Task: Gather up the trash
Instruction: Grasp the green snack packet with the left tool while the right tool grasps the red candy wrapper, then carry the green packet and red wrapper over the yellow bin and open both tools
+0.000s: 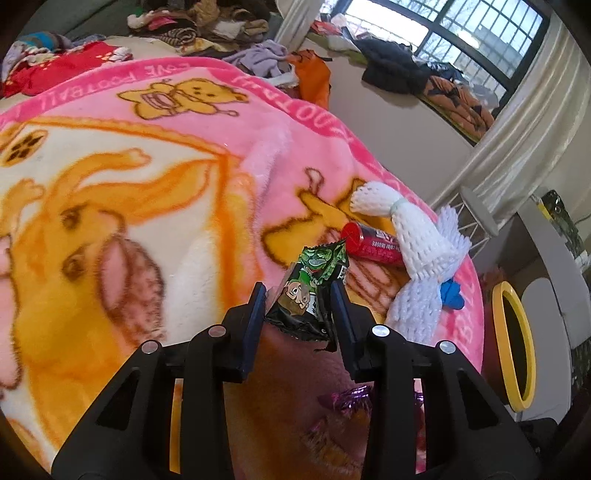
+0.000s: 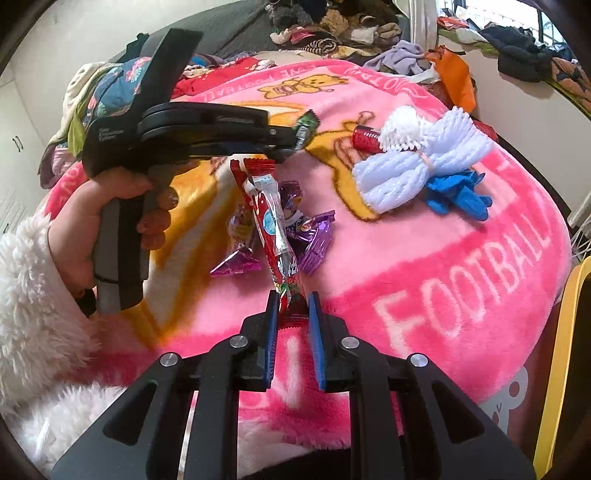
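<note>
My left gripper (image 1: 298, 293) is shut on a green snack wrapper (image 1: 314, 284) and holds it above the pink blanket (image 1: 184, 155). In the right wrist view the left gripper (image 2: 291, 138) is seen from the side with the green wrapper (image 2: 304, 127) at its tip. My right gripper (image 2: 291, 301) is shut on a long red wrapper (image 2: 271, 221) that sticks up and forward. Purple candy wrappers (image 2: 314, 236) lie on the blanket under it. A red tube (image 1: 369, 243), white foam netting (image 1: 417, 243) and a blue glove (image 1: 452, 293) lie further right.
A yellow-rimmed bin (image 1: 515, 347) stands off the blanket's right edge, also at the right edge of the right wrist view (image 2: 561, 350). Piles of clothes (image 1: 207, 26) lie at the far side. A window ledge with dark clothes (image 1: 395, 70) runs at the back right.
</note>
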Demonstrator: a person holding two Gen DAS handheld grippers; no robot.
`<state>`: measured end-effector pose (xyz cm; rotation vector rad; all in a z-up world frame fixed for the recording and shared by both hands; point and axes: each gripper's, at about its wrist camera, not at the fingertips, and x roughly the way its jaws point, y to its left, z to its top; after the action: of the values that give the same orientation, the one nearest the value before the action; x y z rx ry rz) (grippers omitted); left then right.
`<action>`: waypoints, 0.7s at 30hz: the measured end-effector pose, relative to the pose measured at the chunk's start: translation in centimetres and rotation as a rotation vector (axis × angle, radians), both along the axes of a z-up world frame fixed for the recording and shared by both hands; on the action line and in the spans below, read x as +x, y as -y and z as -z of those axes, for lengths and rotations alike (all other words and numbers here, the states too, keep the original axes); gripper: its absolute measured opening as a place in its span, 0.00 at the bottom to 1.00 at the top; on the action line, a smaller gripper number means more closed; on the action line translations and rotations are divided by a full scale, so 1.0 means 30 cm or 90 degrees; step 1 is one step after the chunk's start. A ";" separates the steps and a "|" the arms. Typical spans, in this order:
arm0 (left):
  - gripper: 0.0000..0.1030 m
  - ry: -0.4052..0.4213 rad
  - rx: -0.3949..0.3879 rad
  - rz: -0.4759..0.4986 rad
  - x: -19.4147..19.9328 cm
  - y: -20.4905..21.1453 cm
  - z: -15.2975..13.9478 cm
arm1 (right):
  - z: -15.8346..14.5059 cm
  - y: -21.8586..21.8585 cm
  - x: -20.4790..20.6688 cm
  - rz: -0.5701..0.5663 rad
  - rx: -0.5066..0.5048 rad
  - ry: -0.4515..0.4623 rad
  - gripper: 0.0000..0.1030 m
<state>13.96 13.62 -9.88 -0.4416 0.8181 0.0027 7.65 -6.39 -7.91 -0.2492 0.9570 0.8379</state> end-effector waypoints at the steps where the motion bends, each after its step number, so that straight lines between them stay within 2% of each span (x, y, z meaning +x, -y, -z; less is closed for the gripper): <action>1: 0.28 0.004 -0.003 -0.007 -0.008 -0.011 -0.008 | -0.008 0.005 -0.002 0.000 0.003 0.003 0.15; 10: 0.28 0.036 0.001 -0.025 -0.067 -0.051 -0.083 | -0.052 0.028 -0.012 0.013 0.029 0.024 0.15; 21: 0.28 0.071 0.004 0.007 -0.069 0.021 -0.158 | -0.108 0.089 0.015 0.067 0.053 0.051 0.15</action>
<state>11.90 13.01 -5.13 -0.4279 0.7104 -0.0298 8.12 -9.05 -4.67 -0.1579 0.8512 0.7644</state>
